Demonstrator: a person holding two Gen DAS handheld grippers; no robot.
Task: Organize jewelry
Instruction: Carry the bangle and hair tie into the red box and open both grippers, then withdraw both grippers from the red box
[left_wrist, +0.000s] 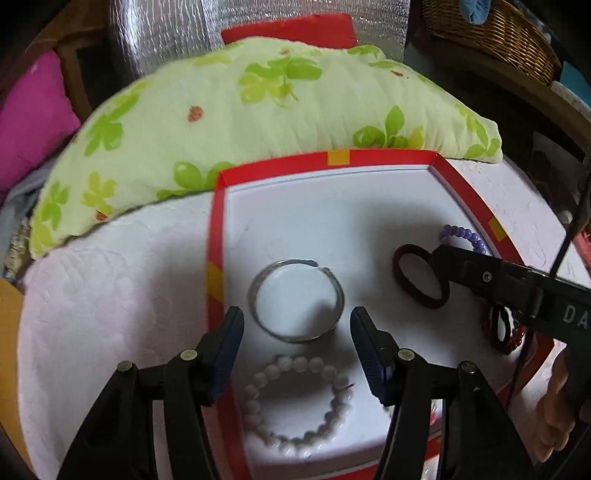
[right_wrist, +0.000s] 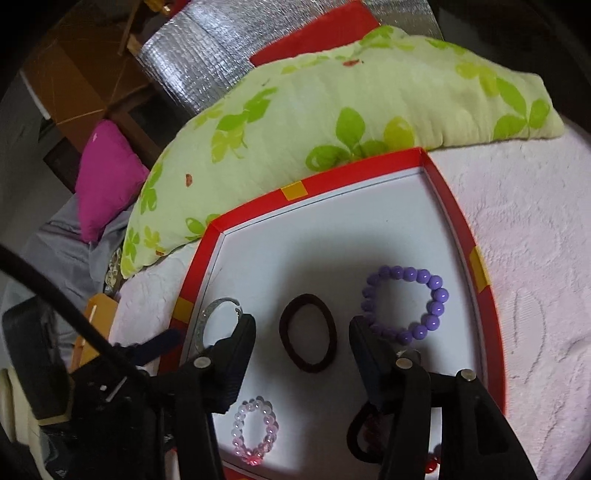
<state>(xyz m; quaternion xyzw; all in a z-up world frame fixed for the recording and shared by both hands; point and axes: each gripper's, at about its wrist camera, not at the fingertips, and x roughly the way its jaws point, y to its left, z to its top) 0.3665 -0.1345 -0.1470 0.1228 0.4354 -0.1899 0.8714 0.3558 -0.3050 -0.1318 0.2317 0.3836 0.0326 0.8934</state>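
Observation:
A red-rimmed box lid with a white floor lies on a white bedspread. In it lie a silver bangle, a pale pink bead bracelet, a dark brown hair tie, a purple bead bracelet and a black-and-red band. My left gripper is open and empty just above the bangle. My right gripper is open and empty over the hair tie; its finger shows in the left wrist view.
A green leaf-print pillow lies against the lid's far edge. A magenta cushion is at the far left. A red cushion and silver foil sheet stand behind. A wicker basket is at the far right.

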